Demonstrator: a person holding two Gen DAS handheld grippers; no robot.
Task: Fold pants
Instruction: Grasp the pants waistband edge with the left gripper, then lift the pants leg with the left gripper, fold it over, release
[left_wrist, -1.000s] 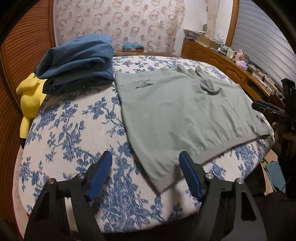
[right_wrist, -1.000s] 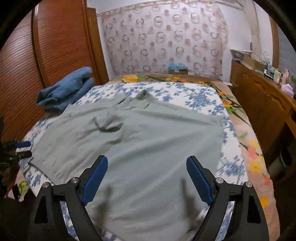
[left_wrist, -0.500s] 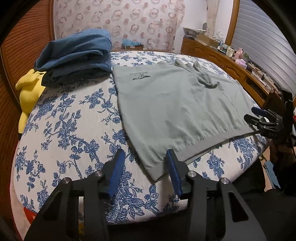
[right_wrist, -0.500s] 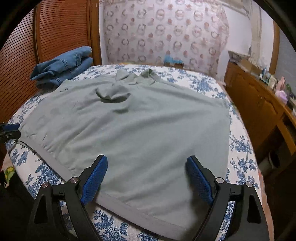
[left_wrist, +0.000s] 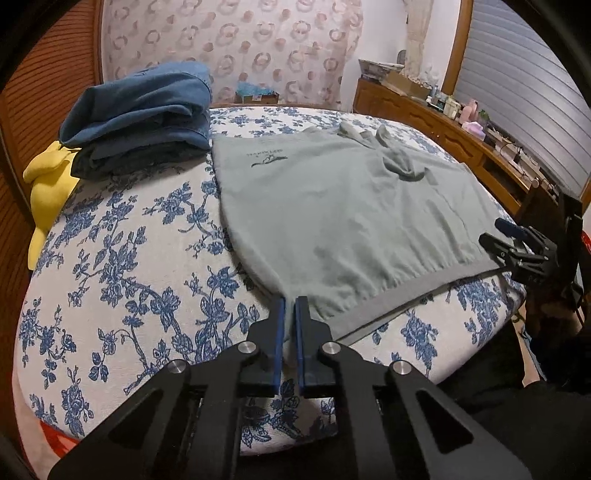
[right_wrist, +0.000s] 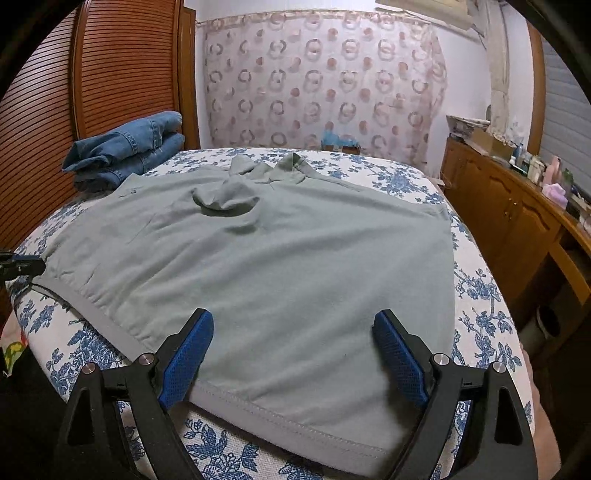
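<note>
The left tongs (left_wrist: 290, 301) have just been closing and are now clenched, blue pads nearly together at the near left corner of the grey-green garment (left_wrist: 343, 218). Whether cloth is pinched between them is hard to make out, since the pads hide the corner itself. The right tongs (right_wrist: 293, 325) are released, pads spread wide over the garment's ribbed hem near its right corner, hovering close; contact cannot be judged.

The garment lies flat on the bed (left_wrist: 110, 258), soft knit with a small dark print and a rumpled bump near its far end; its far edge is bunched and unclear. The bedcover is white with blue flowers. Folded denim (left_wrist: 140, 107) is stacked at the far left, partly covering a yellow plush (left_wrist: 48, 188).
</note>
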